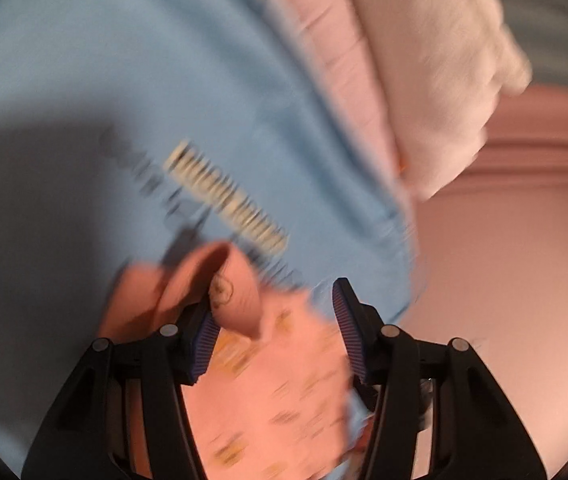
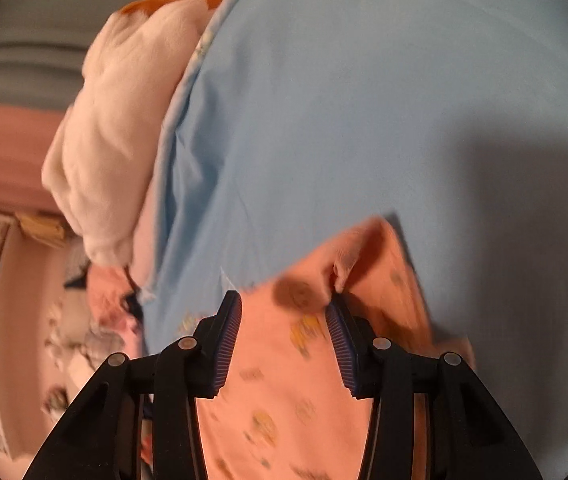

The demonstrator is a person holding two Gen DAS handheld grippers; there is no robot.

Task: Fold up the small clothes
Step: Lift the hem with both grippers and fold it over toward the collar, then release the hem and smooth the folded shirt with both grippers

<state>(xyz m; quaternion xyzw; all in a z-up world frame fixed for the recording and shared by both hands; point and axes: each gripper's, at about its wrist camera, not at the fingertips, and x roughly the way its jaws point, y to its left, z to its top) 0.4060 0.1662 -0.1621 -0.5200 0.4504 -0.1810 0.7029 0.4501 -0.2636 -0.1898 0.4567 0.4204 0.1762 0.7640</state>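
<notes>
Both views are blurring with motion. In the left wrist view, the left gripper (image 1: 274, 320) is standing with its black fingers (image 1: 200, 344) spread apart, blue ribbed pads facing inward. A small peach-pink cotton garment with tiny yellow prints (image 1: 280, 392) is lying between them; a raised fold of it is touching the inner face of the finger at 8 o'clock, while the other finger is standing clear of the cloth, so nothing is being clamped. The garment is resting on a smooth light-blue sheet with a cream printed label (image 1: 84, 60), which is filling the picture from 7 to 12 o'clock as open, flat room. The sheet's hemmed edge is running from 12 toward 4 o'clock. Beyond it, a fluffy white plush bundle (image 1: 443, 72) is sitting at 1 o'clock, and a plain pink surface (image 1: 503, 260) is spreading at 3 to 4 o'clock.

In the right wrist view, the right gripper (image 2: 284, 320) is likewise holding its fingers (image 2: 230, 336) parted over the same garment (image 2: 291, 400), whose crumpled corner is lifting at 3 o'clock. The sheet (image 2: 363, 100) is lying open from 12 to 3 o'clock; its edge is falling along 10 to 8 o'clock beside the plush bundle (image 2: 116, 140).
</notes>
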